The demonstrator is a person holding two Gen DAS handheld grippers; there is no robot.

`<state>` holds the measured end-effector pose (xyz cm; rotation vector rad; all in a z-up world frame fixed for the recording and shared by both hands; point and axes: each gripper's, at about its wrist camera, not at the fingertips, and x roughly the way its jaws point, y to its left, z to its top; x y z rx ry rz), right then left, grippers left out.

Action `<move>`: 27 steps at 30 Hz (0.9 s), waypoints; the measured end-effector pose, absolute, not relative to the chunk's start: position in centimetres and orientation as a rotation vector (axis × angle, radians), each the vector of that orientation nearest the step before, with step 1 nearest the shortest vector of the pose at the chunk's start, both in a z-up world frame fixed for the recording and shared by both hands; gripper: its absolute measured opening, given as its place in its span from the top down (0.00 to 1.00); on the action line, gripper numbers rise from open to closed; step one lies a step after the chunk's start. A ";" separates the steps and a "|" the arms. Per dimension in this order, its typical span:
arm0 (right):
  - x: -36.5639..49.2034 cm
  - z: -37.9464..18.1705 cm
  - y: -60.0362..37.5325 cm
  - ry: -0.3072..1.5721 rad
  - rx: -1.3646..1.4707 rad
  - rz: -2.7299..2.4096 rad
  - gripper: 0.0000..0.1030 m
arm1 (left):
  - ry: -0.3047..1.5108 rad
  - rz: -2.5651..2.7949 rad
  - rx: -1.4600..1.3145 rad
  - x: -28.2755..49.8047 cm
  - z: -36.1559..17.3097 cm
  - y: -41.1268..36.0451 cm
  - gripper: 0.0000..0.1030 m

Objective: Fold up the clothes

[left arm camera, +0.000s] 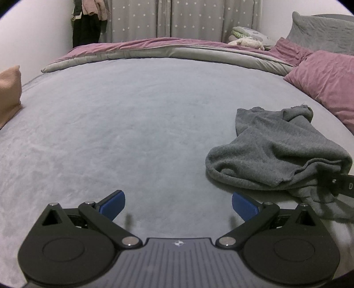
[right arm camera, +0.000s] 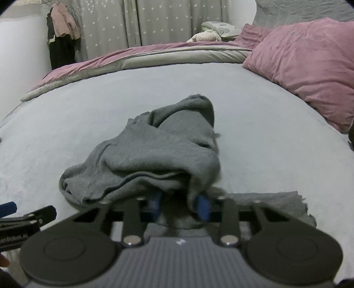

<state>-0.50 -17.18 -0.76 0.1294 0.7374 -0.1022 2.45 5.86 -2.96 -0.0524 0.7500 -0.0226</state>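
Observation:
A crumpled grey garment point(left arm camera: 276, 150) lies in a heap on the pale blue bed sheet point(left arm camera: 132, 124), right of centre in the left wrist view. My left gripper point(left arm camera: 178, 205) hovers open just above bare sheet, a little left of the heap and touching nothing. In the right wrist view the grey garment point(right arm camera: 159, 150) is bunched right in front of my right gripper point(right arm camera: 178, 206). Its blue pads point(right arm camera: 202, 208) stand close together with a fold of cloth draped over and between them. The near edge of the garment is hidden behind the gripper body.
Pink pillows point(right arm camera: 309, 62) lie along the right side of the bed. A folded pink and grey duvet point(left arm camera: 168, 49) runs across the far end. A peach cloth point(left arm camera: 10, 93) sits at the left edge. Star-patterned curtains point(left arm camera: 185, 17) and hanging clothes point(left arm camera: 88, 22) are beyond.

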 end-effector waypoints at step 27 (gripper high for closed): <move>-3.8 2.0 -21.5 0.689 0.252 -0.049 0.93 | 0.730 -0.085 -0.079 3.1 -2.8 2.9 0.00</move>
